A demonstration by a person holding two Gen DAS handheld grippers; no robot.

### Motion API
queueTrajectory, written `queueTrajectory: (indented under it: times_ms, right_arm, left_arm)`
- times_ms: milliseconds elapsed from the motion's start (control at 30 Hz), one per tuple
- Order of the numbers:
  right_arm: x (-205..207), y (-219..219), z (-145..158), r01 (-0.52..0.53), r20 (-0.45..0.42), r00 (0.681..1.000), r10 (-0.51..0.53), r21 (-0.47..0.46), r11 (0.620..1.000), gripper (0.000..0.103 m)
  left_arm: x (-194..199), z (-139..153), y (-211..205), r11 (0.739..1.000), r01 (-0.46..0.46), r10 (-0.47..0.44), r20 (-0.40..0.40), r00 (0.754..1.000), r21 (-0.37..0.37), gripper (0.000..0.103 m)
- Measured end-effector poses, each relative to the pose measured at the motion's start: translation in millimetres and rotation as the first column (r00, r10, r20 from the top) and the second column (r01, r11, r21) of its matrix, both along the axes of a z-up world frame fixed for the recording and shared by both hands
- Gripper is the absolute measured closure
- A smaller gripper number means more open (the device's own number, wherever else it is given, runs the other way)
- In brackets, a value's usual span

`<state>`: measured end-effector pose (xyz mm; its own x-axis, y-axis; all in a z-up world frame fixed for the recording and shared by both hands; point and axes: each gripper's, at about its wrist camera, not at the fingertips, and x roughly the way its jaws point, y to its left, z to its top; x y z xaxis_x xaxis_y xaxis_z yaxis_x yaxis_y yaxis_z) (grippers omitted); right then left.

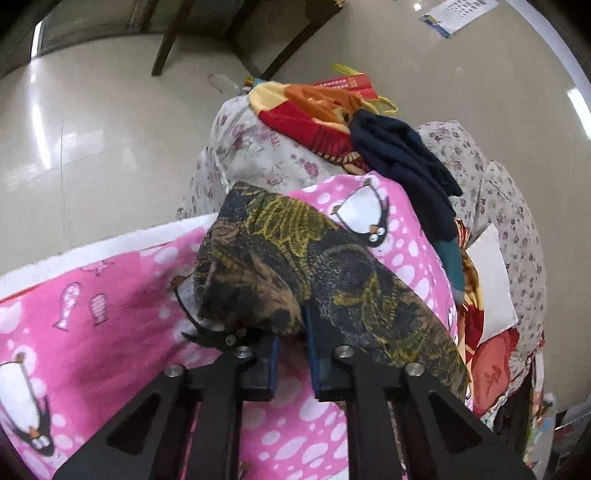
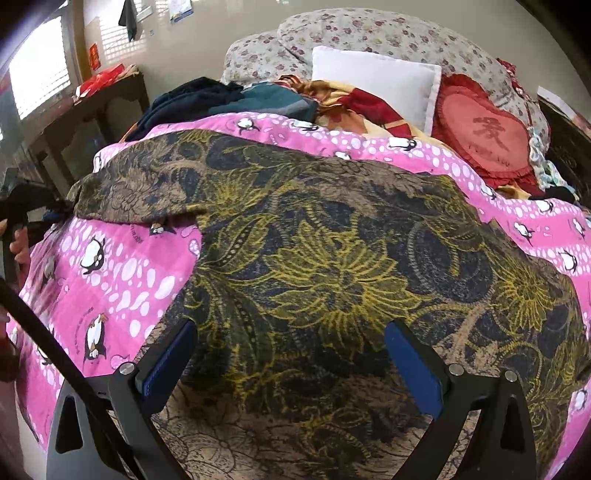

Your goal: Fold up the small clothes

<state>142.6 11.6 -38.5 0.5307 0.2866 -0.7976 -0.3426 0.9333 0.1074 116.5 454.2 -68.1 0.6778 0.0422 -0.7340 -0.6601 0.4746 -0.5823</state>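
Observation:
A dark garment with a brown and yellow floral print lies spread on a pink penguin blanket. In the left wrist view my left gripper is shut on one end of this garment, which bunches up over the blue pads. My right gripper is open wide, its blue pads resting on or just above the garment's near part. At the right wrist view's left edge, the left gripper shows dimly, holding the garment's sleeve end.
A pile of other clothes, navy and red-orange, lies behind the blanket. A white pillow, a red heart cushion and floral bedding sit at the bed's head. A dark wooden table stands beside the bed.

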Motion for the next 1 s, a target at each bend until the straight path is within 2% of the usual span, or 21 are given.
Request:
queueTrajectory:
  times_ms: [100, 200, 333, 433, 533, 567, 633, 667, 733, 833, 933, 967, 1000]
  right_arm:
    - [-1, -11, 6, 0.014, 0.015, 1.0, -0.014, 0.006, 1.0, 0.0]
    - [-1, -29, 11, 0.041, 0.03, 0.999, -0.041, 0.011, 0.999, 0.0]
    - [0, -68, 19, 0.12, 0.033, 0.992, -0.122, 0.057, 0.991, 0.0]
    - [-2, -99, 25, 0.171, 0.031, 0.984, -0.175, 0.099, 0.98, 0.0]
    - [-8, -130, 31, 0.226, 0.047, 0.972, -0.231, 0.104, 0.969, 0.0]
    - [-9, -141, 32, 0.243, 0.049, 0.967, -0.249, 0.103, 0.965, 0.0]
    - [-11, -163, 32, 0.283, 0.049, 0.956, -0.289, 0.102, 0.954, 0.0]
    - [-12, -171, 31, 0.297, 0.048, 0.952, -0.303, 0.102, 0.95, 0.0]
    - [-13, -191, 29, 0.331, 0.043, 0.941, -0.337, 0.102, 0.938, 0.0]
    - [-11, -216, 20, 0.379, 0.022, 0.924, -0.383, 0.09, 0.921, 0.0]
    - [-10, -241, 7, 0.43, -0.012, 0.902, -0.431, 0.073, 0.9, 0.0]
    - [-10, -247, 4, 0.448, -0.018, 0.894, -0.448, 0.066, 0.891, 0.0]
    - [-9, -251, 1, 0.459, -0.019, 0.888, -0.459, 0.058, 0.886, 0.0]
  left_arm:
    - [-8, 28, -16, 0.997, 0.039, -0.041, 0.037, 0.998, 0.06, 0.099]
    - [-9, 68, -51, 0.978, 0.14, -0.154, 0.081, 0.985, 0.153, 0.099]
    - [-2, 116, -119, 0.923, 0.294, -0.335, 0.139, 0.932, 0.249, 0.1]
    - [10, 140, -191, 0.852, 0.426, -0.485, 0.158, 0.86, 0.304, 0.1]
    - [26, 148, -270, 0.753, 0.56, -0.631, 0.136, 0.764, 0.345, 0.1]
    - [34, 146, -306, 0.704, 0.616, -0.687, 0.119, 0.717, 0.354, 0.1]
    - [45, 136, -361, 0.633, 0.685, -0.755, 0.089, 0.65, 0.36, 0.1]
    - [50, 130, -385, 0.604, 0.708, -0.777, 0.073, 0.625, 0.366, 0.1]
    - [64, 112, -432, 0.551, 0.755, -0.816, 0.04, 0.577, 0.357, 0.1]
    - [83, 86, -481, 0.492, 0.799, -0.848, -0.015, 0.529, 0.345, 0.1]
    - [105, 59, -515, 0.41, 0.854, -0.894, -0.043, 0.445, 0.32, 0.097]
    - [103, 54, -515, 0.402, 0.859, -0.897, -0.053, 0.44, 0.318, 0.094]
    - [102, 54, -515, 0.392, 0.863, -0.9, -0.059, 0.431, 0.319, 0.086]
